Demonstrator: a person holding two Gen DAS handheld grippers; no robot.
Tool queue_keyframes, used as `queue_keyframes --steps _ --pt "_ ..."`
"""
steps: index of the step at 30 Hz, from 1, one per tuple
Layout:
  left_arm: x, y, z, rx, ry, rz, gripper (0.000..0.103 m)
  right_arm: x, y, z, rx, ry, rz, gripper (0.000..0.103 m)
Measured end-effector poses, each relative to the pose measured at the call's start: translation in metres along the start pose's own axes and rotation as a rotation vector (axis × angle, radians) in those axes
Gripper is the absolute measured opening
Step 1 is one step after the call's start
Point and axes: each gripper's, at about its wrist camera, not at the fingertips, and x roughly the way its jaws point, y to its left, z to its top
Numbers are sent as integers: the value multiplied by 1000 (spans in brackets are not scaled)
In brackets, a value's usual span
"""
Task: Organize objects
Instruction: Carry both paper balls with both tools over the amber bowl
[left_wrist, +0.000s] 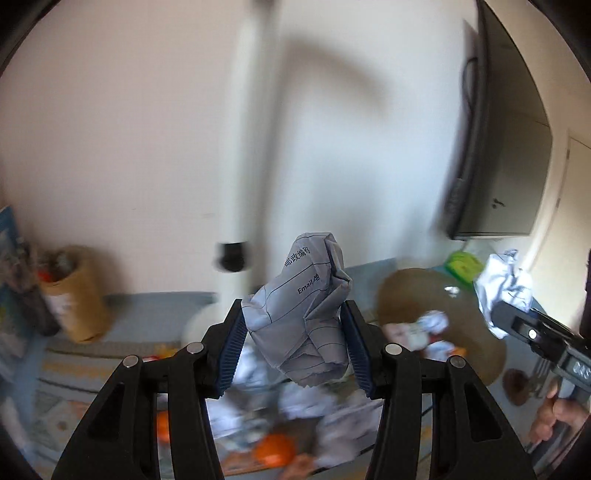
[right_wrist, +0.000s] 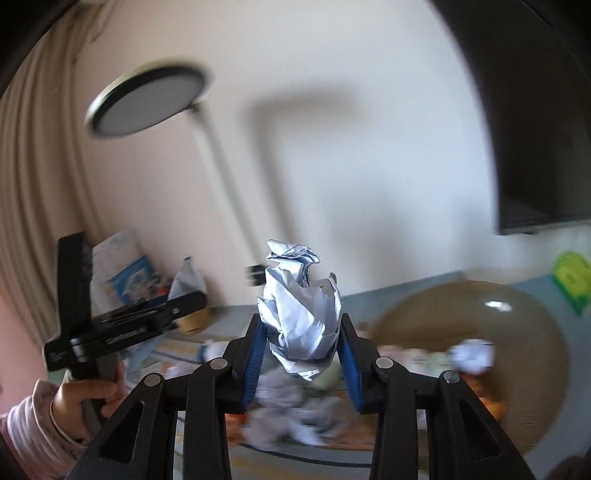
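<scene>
My left gripper (left_wrist: 293, 314) is shut on a crumpled sheet of lined paper (left_wrist: 303, 295) printed with "Email", held up above the floor. In the right wrist view my right gripper (right_wrist: 302, 325) is shut on a crumpled white paper ball (right_wrist: 299, 306). That right gripper (left_wrist: 517, 317) also shows at the right edge of the left wrist view, with its paper ball (left_wrist: 504, 284) at its tip. The left gripper's black body (right_wrist: 125, 328) appears at the left, held by a hand (right_wrist: 85, 398) in a striped sleeve. Both backgrounds are blurred.
A round brown basket (left_wrist: 417, 291) with paper balls in it sits on the floor to the right. Crumpled papers (left_wrist: 332, 424) and orange items (left_wrist: 273, 448) lie on a patterned mat below. A floor lamp (right_wrist: 147, 99), a dark screen (left_wrist: 509, 147) and a brown paper bag (left_wrist: 74, 295) stand along the wall.
</scene>
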Motion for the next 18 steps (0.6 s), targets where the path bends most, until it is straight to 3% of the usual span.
queue_keyframes --steps 10,18 --pt "68 -98 -6 105 100 -115 48 -16 -108 4 100 64 -245 37" --pt "108 -136 -23 180 196 -172 48 -7 -147 -15 156 118 -312 37"
